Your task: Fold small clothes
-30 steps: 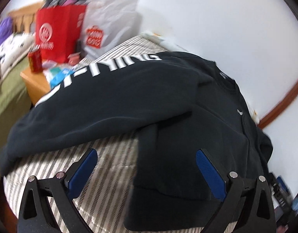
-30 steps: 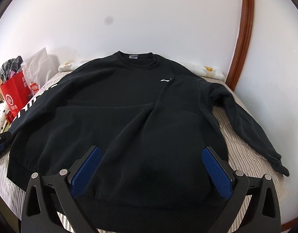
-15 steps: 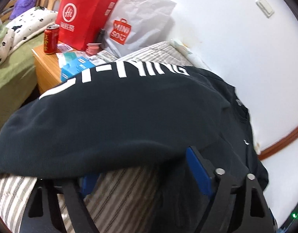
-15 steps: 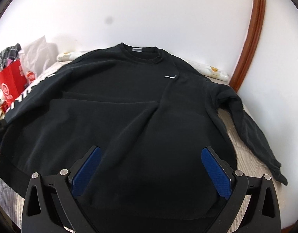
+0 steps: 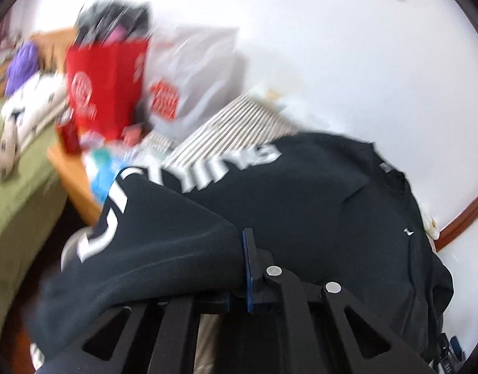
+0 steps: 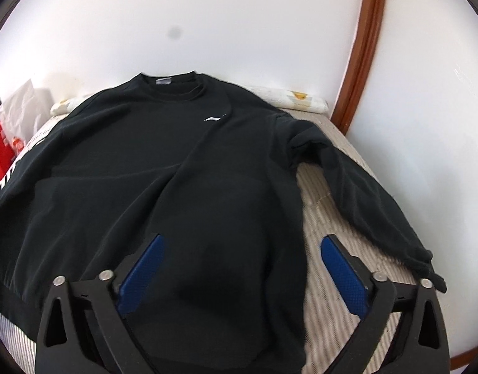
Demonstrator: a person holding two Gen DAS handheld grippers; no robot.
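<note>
A black sweatshirt (image 6: 164, 168) lies face up on a striped bed (image 6: 329, 224), collar toward the wall. Its white-lettered sleeve (image 5: 164, 227) is lifted and draped over my left gripper (image 5: 243, 268), which is shut on the sleeve cloth; the left finger is hidden under the fabric. The sweatshirt body (image 5: 332, 205) lies beyond it. My right gripper (image 6: 239, 274) is open above the lower hem, touching nothing. The other sleeve (image 6: 366, 205) lies straight toward the bed's right edge.
A wooden nightstand (image 5: 74, 180) left of the bed carries a red bag (image 5: 105, 87), a white bag (image 5: 189, 78) and small items. A green bed (image 5: 17, 193) lies further left. A white wall and a wooden door frame (image 6: 360, 53) stand behind.
My left gripper went from open beside the lettered sleeve to shut on it and has lifted it, folding it toward the body. My right gripper has moved slightly closer over the hem, still open.
</note>
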